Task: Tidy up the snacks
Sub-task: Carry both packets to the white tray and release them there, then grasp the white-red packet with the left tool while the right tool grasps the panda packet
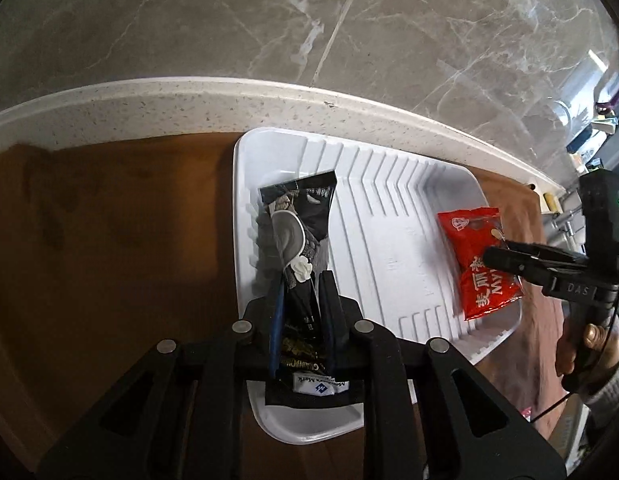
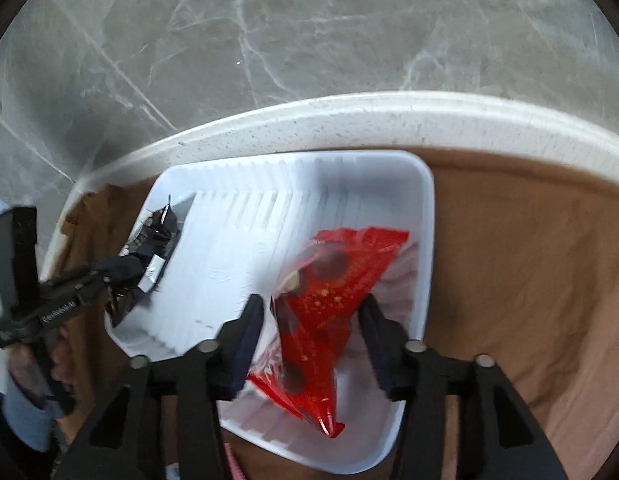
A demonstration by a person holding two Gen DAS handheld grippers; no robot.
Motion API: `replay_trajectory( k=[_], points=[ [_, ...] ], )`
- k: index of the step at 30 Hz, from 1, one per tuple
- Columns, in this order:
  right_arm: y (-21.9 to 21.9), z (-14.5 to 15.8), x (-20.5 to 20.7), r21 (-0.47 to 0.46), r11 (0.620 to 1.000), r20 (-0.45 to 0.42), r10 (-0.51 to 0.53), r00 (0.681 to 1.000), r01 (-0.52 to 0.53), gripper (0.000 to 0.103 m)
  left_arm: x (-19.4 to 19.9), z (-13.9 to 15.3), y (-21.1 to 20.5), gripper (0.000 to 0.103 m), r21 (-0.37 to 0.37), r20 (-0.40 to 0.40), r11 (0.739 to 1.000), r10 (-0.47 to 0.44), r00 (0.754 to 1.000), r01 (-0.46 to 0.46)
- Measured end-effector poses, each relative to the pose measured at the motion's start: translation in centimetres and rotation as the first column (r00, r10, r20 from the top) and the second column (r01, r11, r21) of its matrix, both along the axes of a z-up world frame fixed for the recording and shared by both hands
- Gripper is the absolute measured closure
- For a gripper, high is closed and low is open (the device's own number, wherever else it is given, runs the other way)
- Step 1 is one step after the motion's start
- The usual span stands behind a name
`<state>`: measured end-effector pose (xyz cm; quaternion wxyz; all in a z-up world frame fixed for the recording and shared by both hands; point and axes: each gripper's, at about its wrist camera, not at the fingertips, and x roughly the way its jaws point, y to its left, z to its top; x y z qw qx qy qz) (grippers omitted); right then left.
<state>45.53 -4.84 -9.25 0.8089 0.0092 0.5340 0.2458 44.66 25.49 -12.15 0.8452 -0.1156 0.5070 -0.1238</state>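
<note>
Biggest risk here I reckon: the left gripper is clamped on the black snack packet, which lies along the left side of the white tray. It's a slippery film wrapper, so a yank could drag the light tray along or tip it.

The right gripper has its fingers spread either side of the red snack bag, at the tray's right side. I can't tell if they touch it. That view is blurry, and the bag looks puffy, so closing off-centre might just squirt it out over the rim.

The tray sits on a brown cloth over a speckled white counter. Grey marble floor fills the top of both frames, with some clutter at far right in the left view.
</note>
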Motion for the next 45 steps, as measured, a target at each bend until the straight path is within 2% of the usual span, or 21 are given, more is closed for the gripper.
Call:
replay_trajectory(
  k=[2, 8, 13, 17, 22, 25, 34, 40, 45],
  points=[
    [0.1, 0.6, -0.2, -0.028, 1.000, 0.041, 0.008, 0.999, -0.007, 0.039, 0.0, 0.1, -0.1, 0.087, 0.030, 0.015, 1.000, -0.007, 1.000, 0.006],
    [-0.4, 3.3, -1.7, -0.022, 1.000, 0.128, 0.016, 0.992, -0.014, 0.035, -1.0, 1.8, 0.5, 0.087, 0.075, 0.079, 0.996, 0.035, 0.996, -0.041],
    [-0.9, 5.5, -4.4, 0.015, 0.999, 0.154, 0.040, 0.987, -0.042, 0.030, -3.0, 3.9, 1.1, 0.087, 0.062, 0.106, 0.997, 0.040, 0.994, -0.047],
    [-0.5, 7.0, -7.5, 0.029, 0.995, 0.164, 0.091, 0.982, -0.097, 0.030, -5.4, 5.3, -0.3, 0.087, 0.059, 0.123, 0.998, 0.005, 0.992, -0.012],
    [-0.6, 7.9, -12.7, 0.026, 0.985, 0.169, 0.167, 0.971, -0.173, 0.028, -10.0, 6.1, -2.6, 0.087, 0.045, 0.111, 0.995, -0.092, 0.990, 0.088],
    [-1.0, 7.7, -16.1, 0.019, 0.978, 0.154, 0.204, 0.967, -0.209, 0.023, -13.0, 6.0, -4.2, 0.087, 0.053, 0.090, 0.986, -0.162, 0.983, 0.157],
    [-2.1, 4.0, -24.6, -0.021, 0.966, 0.056, 0.259, 0.964, -0.258, 0.022, -21.4, 4.2, -8.1, 0.087, 0.058, 0.002, 0.950, -0.306, 0.952, 0.306],
    [-1.9, 2.7, -26.7, -0.020, 0.964, 0.043, 0.264, 0.963, -0.264, 0.022, -25.2, 2.8, -8.9, 0.087, 0.101, -0.046, 0.932, -0.344, 0.938, 0.347],
    [-1.2, 2.4, -26.8, -0.042, 0.962, 0.050, 0.273, 0.961, -0.271, 0.022, -25.4, 1.8, -9.6, 0.087, 0.106, -0.056, 0.929, -0.351, 0.935, 0.355]
  ],
)
